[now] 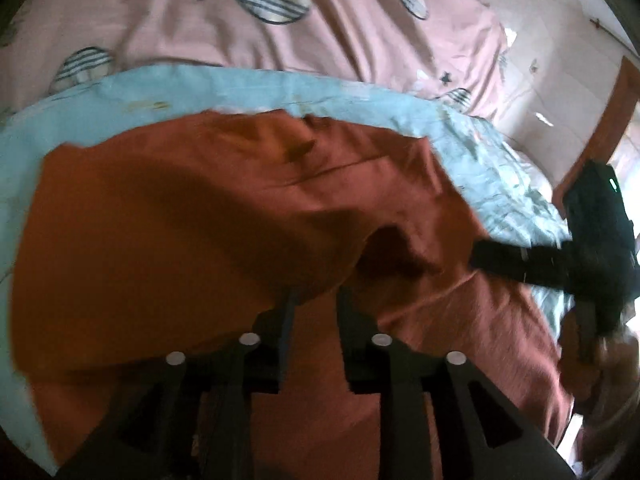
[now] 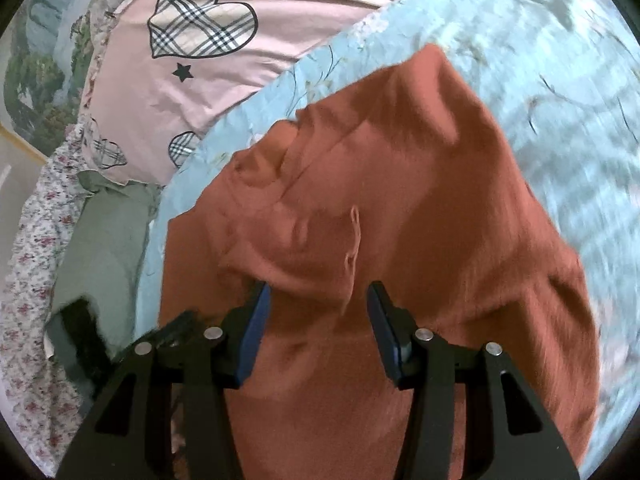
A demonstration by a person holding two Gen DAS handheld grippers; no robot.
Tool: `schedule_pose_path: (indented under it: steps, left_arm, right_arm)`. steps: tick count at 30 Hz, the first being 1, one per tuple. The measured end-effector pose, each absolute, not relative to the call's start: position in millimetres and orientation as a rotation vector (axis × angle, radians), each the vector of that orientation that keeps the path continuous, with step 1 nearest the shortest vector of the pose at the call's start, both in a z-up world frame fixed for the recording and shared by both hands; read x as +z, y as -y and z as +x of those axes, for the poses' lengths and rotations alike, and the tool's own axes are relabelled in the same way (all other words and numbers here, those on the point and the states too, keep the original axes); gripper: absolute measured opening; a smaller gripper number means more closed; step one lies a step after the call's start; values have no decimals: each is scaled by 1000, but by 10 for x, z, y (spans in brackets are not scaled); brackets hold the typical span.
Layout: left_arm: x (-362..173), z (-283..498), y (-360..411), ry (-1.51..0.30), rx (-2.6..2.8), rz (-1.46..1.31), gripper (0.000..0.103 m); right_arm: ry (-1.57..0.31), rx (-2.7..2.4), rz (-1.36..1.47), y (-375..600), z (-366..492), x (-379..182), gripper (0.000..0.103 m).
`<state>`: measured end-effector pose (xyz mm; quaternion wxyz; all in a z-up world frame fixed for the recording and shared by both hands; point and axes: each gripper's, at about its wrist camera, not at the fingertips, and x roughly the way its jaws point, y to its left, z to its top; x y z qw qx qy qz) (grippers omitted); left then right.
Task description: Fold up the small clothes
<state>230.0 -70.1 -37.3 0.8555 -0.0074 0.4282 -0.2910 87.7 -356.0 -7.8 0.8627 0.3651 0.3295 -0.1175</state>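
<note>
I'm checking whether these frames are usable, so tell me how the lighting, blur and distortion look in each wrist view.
Left wrist view: strong fisheye bending, a dark shadow across the rust-coloured garment, motion blur on the right gripper, and blown-out bright light at the right edge. Right wrist view: more evenly lit, the garment's folds fairly sharp, but the light blue floral sheet smears with blur toward the right rim.

Black angular fingers (image 2: 256,320) with blue pads, silver round pins at the linkages.
</note>
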Motion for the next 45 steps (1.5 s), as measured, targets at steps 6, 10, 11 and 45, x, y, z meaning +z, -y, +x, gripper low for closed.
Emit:
schedule_pose_path:
  steps: [6,10,11,45]
  left_arm:
    - [-435,2176,-165,-884,-319,-22,35]
    - [-573,2246,-667,-912,-185,-86,35]
    - [-611,2282,-751,-923,-179,-111,34]
    - [-755,2274,-673,-929,-86,-64,16]
  right_arm:
    - [-782,-290,692,3642,1278,-285,52]
    - [-780,-277,643,3598,1407,-329,37]
    - [-783,-257,657,3604,1426,-336,9]
    - [-722,-453,696,4075,757,-226,8]
